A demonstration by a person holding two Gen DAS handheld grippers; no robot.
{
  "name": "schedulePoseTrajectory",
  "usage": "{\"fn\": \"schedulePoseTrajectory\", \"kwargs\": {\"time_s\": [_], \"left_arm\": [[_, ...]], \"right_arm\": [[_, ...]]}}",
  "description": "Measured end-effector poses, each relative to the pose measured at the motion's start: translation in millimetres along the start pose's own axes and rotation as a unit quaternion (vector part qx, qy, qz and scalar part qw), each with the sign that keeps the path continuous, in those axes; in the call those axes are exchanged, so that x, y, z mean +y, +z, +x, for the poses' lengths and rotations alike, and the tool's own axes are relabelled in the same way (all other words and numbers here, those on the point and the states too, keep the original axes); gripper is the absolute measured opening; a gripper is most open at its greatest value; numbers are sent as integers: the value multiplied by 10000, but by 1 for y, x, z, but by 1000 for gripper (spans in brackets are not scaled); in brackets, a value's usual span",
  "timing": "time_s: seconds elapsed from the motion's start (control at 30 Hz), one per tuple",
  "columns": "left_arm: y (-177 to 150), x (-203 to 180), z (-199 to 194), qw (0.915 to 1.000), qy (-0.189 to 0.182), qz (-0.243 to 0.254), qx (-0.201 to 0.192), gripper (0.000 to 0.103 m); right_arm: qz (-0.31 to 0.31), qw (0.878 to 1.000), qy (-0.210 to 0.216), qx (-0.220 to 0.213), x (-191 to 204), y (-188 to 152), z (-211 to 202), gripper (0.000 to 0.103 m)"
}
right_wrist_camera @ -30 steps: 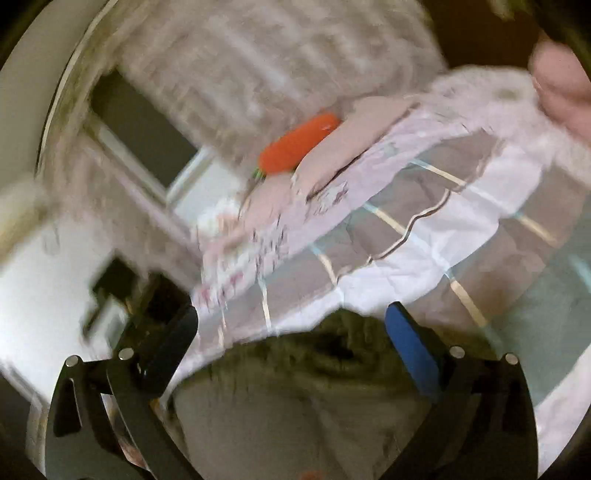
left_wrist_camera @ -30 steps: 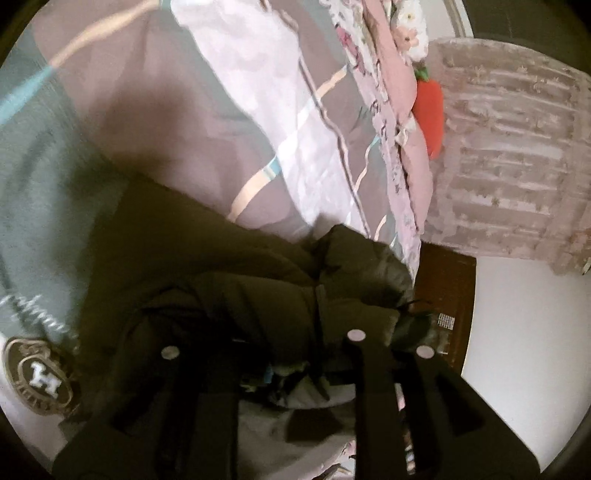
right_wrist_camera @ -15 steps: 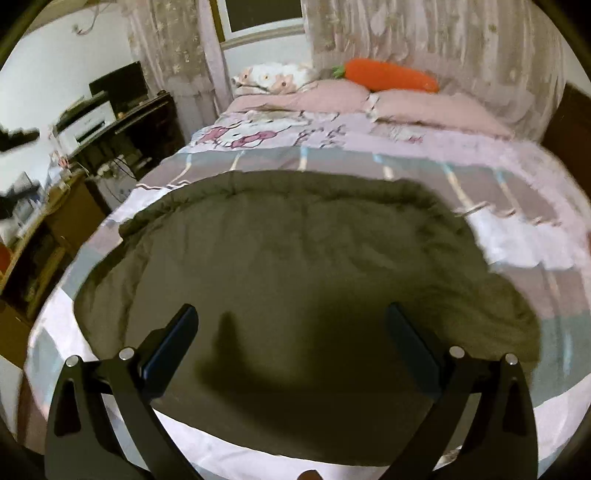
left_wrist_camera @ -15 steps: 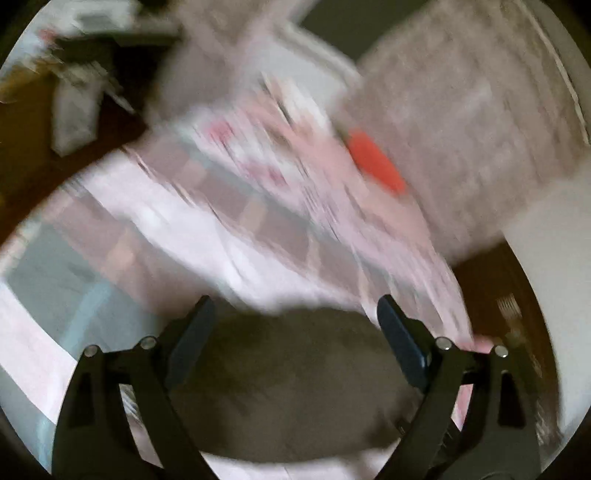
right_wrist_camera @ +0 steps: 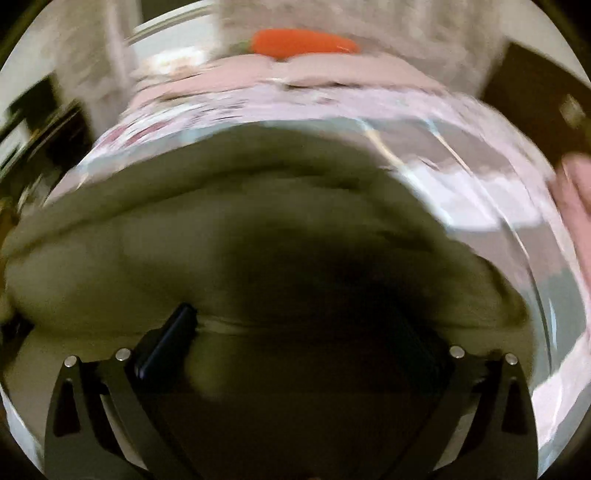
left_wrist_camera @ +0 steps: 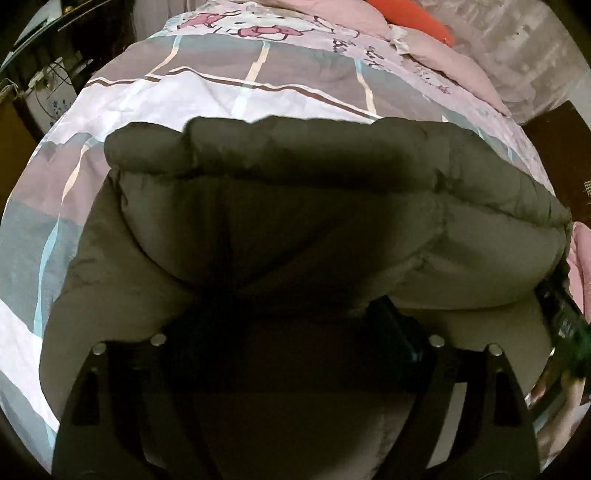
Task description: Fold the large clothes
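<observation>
One olive padded coat (left_wrist_camera: 295, 206) lies spread on the bed (left_wrist_camera: 221, 92), folded into puffy layers with a thick rolled edge along its far side. Around it shows the checked quilt in grey, white and teal stripes, with a pink cartoon print toward the head of the bed. Beyond that sit pink pillows (left_wrist_camera: 443, 48) and one orange carrot-shaped cushion (right_wrist_camera: 303, 42) against pale curtains (right_wrist_camera: 424, 33); dark furniture stands at both sides. Both tongs press low into the coat's near part, so its bulk rises just ahead of them and blocks most of the bed. The left tongs (left_wrist_camera: 291, 332) stand wide, tips sunk in shadowed fabric. The right tongs (right_wrist_camera: 295, 328) also stand wide, one dark tip touching a fold; that view is blurred.
</observation>
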State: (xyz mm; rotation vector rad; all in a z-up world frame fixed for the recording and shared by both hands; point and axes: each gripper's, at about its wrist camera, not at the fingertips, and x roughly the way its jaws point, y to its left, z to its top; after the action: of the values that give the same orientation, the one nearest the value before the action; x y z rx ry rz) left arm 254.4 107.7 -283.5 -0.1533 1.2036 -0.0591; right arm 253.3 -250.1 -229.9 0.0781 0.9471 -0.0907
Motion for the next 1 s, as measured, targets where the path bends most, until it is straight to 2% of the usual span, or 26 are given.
{"fn": "schedulePoseTrajectory", "kwargs": {"time_s": [0.03, 0.07, 0.1, 0.17, 0.2, 0.27, 0.33, 0.4, 0.43, 0.47, 0.53, 0.57, 0.6, 0.63, 0.7, 0.73, 0.77, 0.8, 0.87, 0.93, 0.97, 1.0], "left_arm": [[1, 0, 2, 9998, 204, 30, -40, 85], [3, 3, 5, 9995, 304, 24, -58, 85], [3, 6, 8, 9995, 302, -16, -14, 85], [3, 12, 7, 9997, 197, -102, 67, 85], [3, 13, 6, 9997, 204, -82, 61, 85], [4, 12, 7, 9997, 233, -68, 58, 86], [5, 11, 8, 9996, 274, -101, 45, 86], [5, 10, 6, 9995, 263, -144, 35, 86], [4, 9, 5, 9996, 251, -143, 19, 86], [4, 9, 4, 9996, 245, -136, 3, 86], [6, 12, 4, 9996, 228, -140, -13, 86], [6, 13, 5, 9996, 218, -151, -6, 86], [6, 15, 6, 9997, 207, -158, -10, 86], [5, 15, 6, 9997, 219, -145, -26, 87], [6, 17, 6, 9996, 266, -82, -63, 87], [7, 19, 5, 9995, 294, -83, -75, 87], [8, 21, 5, 9994, 325, -115, -79, 87], [10, 25, 6, 9992, 332, -188, -80, 87], [12, 30, 8, 9992, 292, -275, -78, 87], [15, 30, 8, 9989, 352, -283, -104, 87], [16, 31, 7, 9986, 396, -310, -145, 87], [18, 33, 5, 9981, 462, -365, -198, 87]], "right_arm": [[317, 9993, -199, 56, -25, 3, 4, 102], [561, 9953, -777, 102, -52, 3, 6, 101], [692, 9908, -1154, 116, -72, 2, 7, 101], [1218, 9787, -1616, 335, -119, -6, 11, 102], [1771, 9730, -1438, 338, -146, -11, 5, 102], [2280, 9651, -1288, 25, -162, -9, -17, 100], [2083, 9718, -1028, -406, -147, 3, -36, 98], [1714, 9824, -130, -731, -114, 20, -48, 98], [1488, 9857, 385, -693, -94, 28, -48, 98], [1070, 9882, 1000, -443, -62, 34, -41, 98], [253, 9886, 1484, 49, -7, 39, -23, 98], [28, 9886, 1490, 217, 7, 39, -14, 98], [-221, 9898, 1333, 460, 23, 38, 3, 98], [-281, 9906, 1247, 491, 26, 39, 14, 98], [-27, 9945, 999, 307, 3, 50, 32, 98], [282, 9975, 612, 232, -20, 55, 39, 98], [862, 9961, -5, 173, -58, 64, 45, 97], [1297, 9896, -603, 149, -85, 67, 49, 97], [1897, 9748, -1168, 97, -131, 65, 43, 98], [1845, 9690, -1637, -111, -141, 60, 28, 97], [1572, 9654, -2055, -334, -139, 58, 14, 97], [1394, 9627, -2255, -545, -131, 56, 1, 97]]}}
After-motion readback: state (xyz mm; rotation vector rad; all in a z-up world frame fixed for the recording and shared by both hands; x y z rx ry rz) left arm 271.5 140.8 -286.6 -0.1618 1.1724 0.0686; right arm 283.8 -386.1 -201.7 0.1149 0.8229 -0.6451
